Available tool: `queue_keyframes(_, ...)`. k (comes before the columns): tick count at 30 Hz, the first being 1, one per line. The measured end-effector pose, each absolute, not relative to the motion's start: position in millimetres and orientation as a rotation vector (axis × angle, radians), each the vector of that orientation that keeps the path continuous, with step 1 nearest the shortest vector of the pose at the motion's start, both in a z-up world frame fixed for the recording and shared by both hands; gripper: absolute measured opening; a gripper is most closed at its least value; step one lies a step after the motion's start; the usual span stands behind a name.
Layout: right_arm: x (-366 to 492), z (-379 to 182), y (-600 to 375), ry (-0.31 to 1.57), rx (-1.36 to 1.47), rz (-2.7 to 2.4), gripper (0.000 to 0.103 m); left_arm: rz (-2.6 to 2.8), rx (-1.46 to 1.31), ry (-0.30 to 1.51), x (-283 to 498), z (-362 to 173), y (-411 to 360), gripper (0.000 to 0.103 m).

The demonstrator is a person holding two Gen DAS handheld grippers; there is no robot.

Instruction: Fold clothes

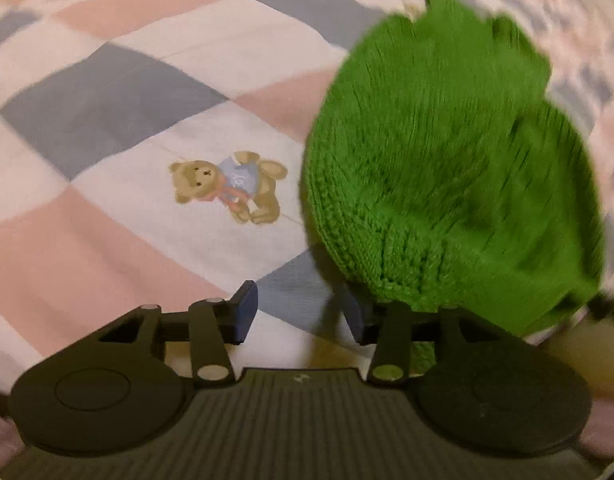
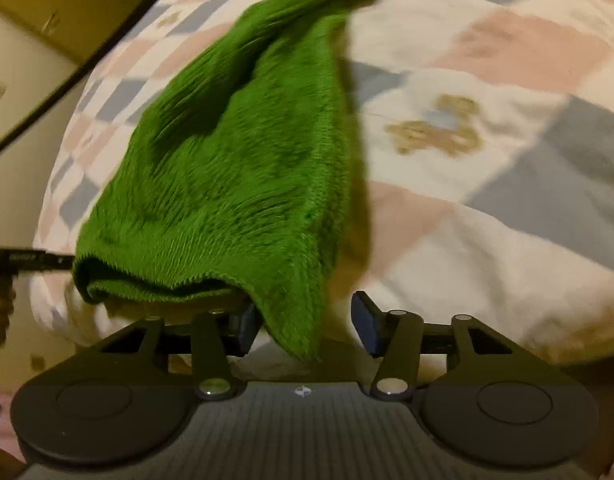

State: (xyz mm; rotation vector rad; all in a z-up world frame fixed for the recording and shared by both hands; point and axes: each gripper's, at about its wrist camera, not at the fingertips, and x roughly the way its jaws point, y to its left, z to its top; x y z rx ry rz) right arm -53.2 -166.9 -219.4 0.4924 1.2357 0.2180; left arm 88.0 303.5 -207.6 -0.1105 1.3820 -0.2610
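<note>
Above the checked bedsheet (image 1: pixel 107 128), both tongs, left gripper (image 1: pixel 297 316) and right gripper (image 2: pixel 307 326), stand spread; green knitted garment (image 2: pixel 235 168) drapes loosely. Recommend pinching the hem squarely before folding.

Bed surface covered by a quilt (image 1: pixel 119 92) in a diamond check of pink, grey-blue and white, filling most of both views. A printed teddy bear (image 1: pixel 231 186) sits centre-left in the left wrist view. Upper left of the right wrist view: a yellowish wall (image 2: pixel 31 4) under warm, dim light.
</note>
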Motion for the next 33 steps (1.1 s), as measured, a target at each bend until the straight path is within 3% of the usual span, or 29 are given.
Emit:
queue_keyframes(2, -58, -215, -178, 1.221, 0.564, 0.189, 0.056, -0.254, -0.241, 1.370, 92, -202, 313, 0.042)
queue_keyframes(7, -70, -207, -201, 1.143, 0.728, 0.121, 0.061, -0.240, -0.512, 1.336, 95, -201, 323, 0.063)
queue_keyframes(10, -71, -206, -220, 1.072, 0.822, 0.067, 0.062, -0.216, -0.575, 1.351, 103, -215, 324, 0.065)
queue_keyframes(13, -60, -213, -237, 0.969, 0.941, 0.023, 0.079, -0.218, -0.651, 1.372, 118, -239, 316, 0.067)
queue_keyframes(20, 10, -243, -219, 0.970, 0.875, 0.094, 0.077, -0.312, -0.597, 1.342, 159, -262, 285, 0.074)
queue_keyframes(27, 53, -268, -198, 1.037, 0.742, 0.120, 0.054, -0.445, -0.338, 1.349, 208, -265, 233, 0.069)
queue_keyframes(28, 56, -271, -198, 1.047, 0.736, 0.123, 0.040, -0.450, -0.286, 1.355, 209, -265, 226, 0.068)
queue_keyframes(29, 60, -274, -197, 1.059, 0.730, 0.128, 0.016, -0.455, -0.235, 1.361, 210, -264, 219, 0.066)
queue_keyframes(33, 67, -277, -200, 1.091, 0.740, 0.163, 0.009, -0.410, -0.079, 1.349, 199, -255, 201, 0.054)
